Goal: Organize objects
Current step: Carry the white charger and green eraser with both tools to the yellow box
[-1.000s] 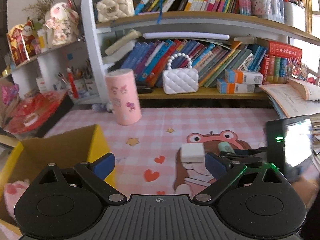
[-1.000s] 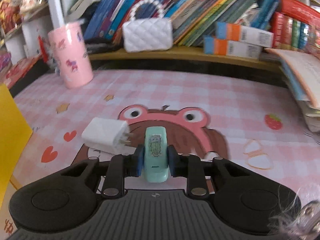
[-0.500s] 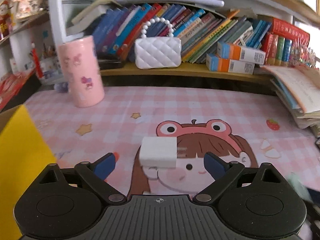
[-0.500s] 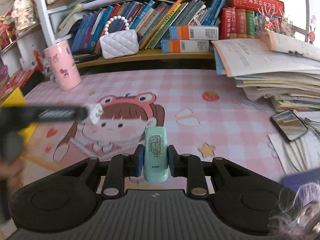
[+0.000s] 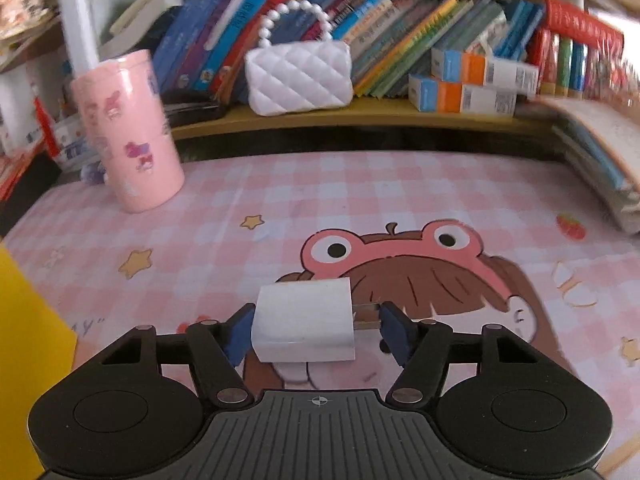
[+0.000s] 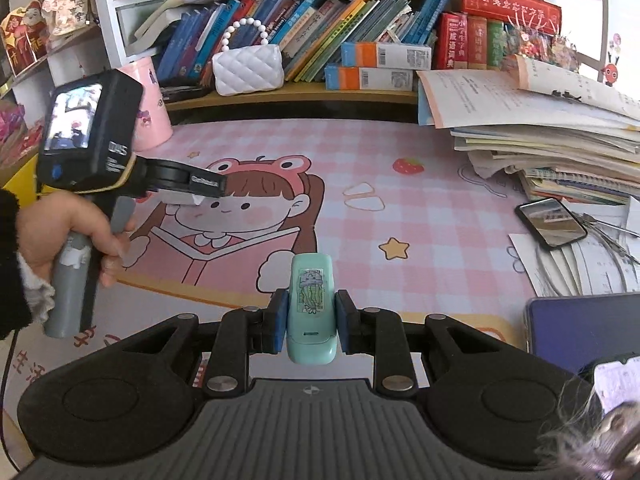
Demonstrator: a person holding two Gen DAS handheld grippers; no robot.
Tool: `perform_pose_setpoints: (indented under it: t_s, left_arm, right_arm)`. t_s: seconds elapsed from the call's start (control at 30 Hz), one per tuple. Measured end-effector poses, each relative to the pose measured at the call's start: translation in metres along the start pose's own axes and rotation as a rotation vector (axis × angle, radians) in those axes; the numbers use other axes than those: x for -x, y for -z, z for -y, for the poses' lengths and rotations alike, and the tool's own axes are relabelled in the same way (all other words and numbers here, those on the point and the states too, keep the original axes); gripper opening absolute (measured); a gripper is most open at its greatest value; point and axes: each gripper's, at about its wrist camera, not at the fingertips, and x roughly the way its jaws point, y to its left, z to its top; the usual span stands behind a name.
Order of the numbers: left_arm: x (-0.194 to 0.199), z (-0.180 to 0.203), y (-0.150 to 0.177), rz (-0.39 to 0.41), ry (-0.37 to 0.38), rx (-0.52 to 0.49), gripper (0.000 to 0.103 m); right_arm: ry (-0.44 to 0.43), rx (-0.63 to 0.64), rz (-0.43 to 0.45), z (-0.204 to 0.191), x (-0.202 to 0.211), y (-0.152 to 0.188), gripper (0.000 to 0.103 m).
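Left hand-held gripper closing around white charger; one pad meets the prongs, so it may twist out. Right hand-held gripper clamps mint stapler.

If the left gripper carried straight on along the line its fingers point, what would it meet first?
The white charger already lies between the closing jaws of the left gripper, so that comes first. Past it, probably the pink checked desk mat, since the gripper points downward; depth is unclear.

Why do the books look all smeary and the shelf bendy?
Left wrist view: the books and pink cup are smeared by motion blur, while the white charger stays sharp. Right wrist view: sharper; the fisheye lens bows the shelf.
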Motion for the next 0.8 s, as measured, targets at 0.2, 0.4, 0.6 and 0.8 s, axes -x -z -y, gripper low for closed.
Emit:
perform_pose_setpoints:
  t_s: [0.2,0.4,0.6,0.8]
  left_arm:
    - [0.061,-0.019,0.013,0.029,0.120,0.088,0.065]
    - [0.129,-0.044,0.042,0.054,0.203,0.130,0.065]
    - [0.182,-0.080,0.079,0.053,0.211,0.126,0.065]
    - [0.222,-0.125,0.116,0.037,0.174,0.154,0.065]
  right_arm:
    - [-0.002,0.004,-0.004,-0.015,0.008,0.003,0.023]
    - [-0.025,0.032,-0.025,-0.046,0.021,0.014,0.023]
    - [-0.058,0.064,-0.040,-0.085,0.036,0.027,0.023]
    - [-0.105,0.102,-0.037,-0.135,0.047,0.034,0.023]
